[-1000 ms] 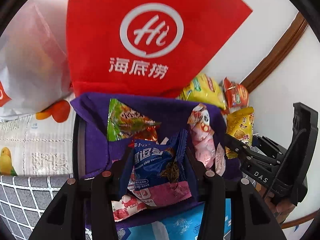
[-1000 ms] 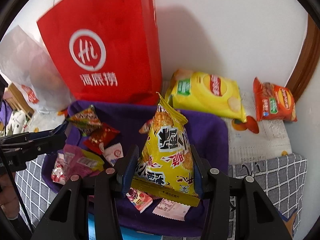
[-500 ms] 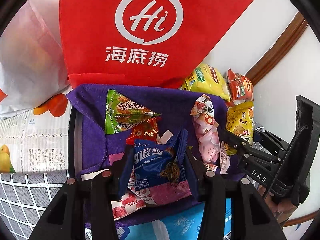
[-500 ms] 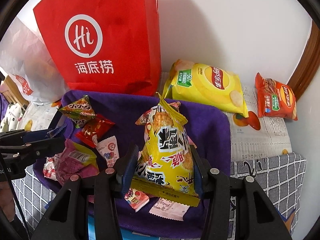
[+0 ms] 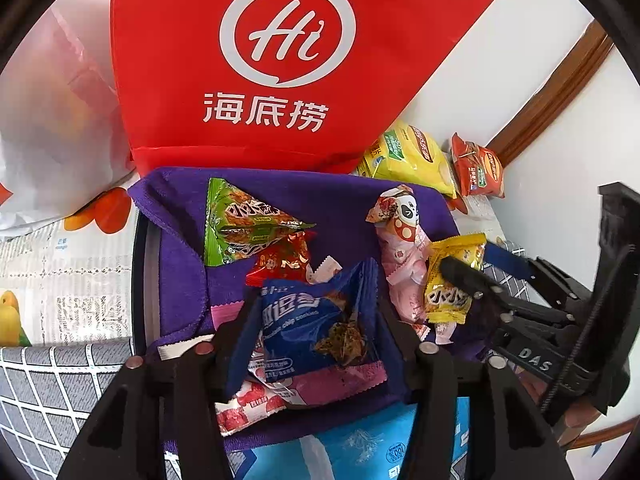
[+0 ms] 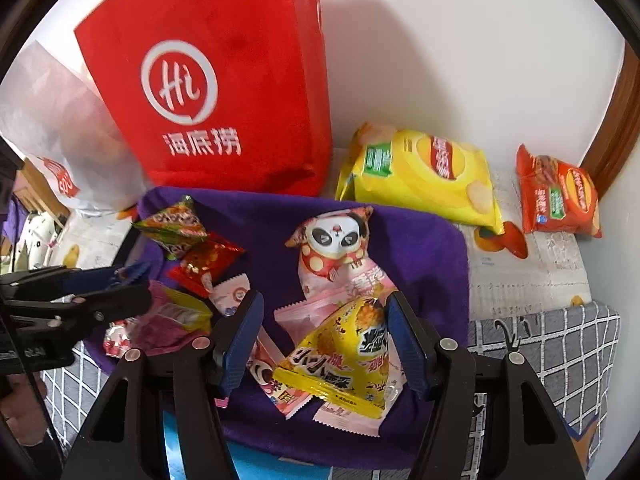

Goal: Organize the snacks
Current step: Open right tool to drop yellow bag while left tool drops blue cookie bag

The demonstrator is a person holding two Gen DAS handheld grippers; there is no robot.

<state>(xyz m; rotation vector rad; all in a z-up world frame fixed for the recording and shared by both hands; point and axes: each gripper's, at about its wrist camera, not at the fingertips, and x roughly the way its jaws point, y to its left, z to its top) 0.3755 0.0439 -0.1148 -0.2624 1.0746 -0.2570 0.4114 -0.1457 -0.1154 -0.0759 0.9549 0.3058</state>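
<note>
A purple cloth (image 6: 420, 248) (image 5: 188, 268) carries several small snack packets. My left gripper (image 5: 316, 320) is shut on a blue cookie packet (image 5: 316, 316) and holds it just above the cloth. My right gripper (image 6: 324, 340) is open, and the yellow triangular snack bag (image 6: 340, 360) lies on the cloth between its spread fingers, on pink packets. A panda-print pink packet (image 6: 336, 252) lies behind it. A green triangular packet (image 5: 240, 220) and a red packet (image 5: 280, 260) lie at the cloth's left.
A tall red paper bag (image 6: 216, 80) stands behind the cloth against the wall. A yellow chip bag (image 6: 424, 176) and an orange snack bag (image 6: 556, 196) lie at the back right. A white plastic bag (image 5: 48, 120) sits at the left. A blue pack (image 5: 360, 448) lies at the near edge.
My right gripper has opened and let go of the yellow snack bag, which tipped over onto the cloth. My left gripper still holds the blue packet.
</note>
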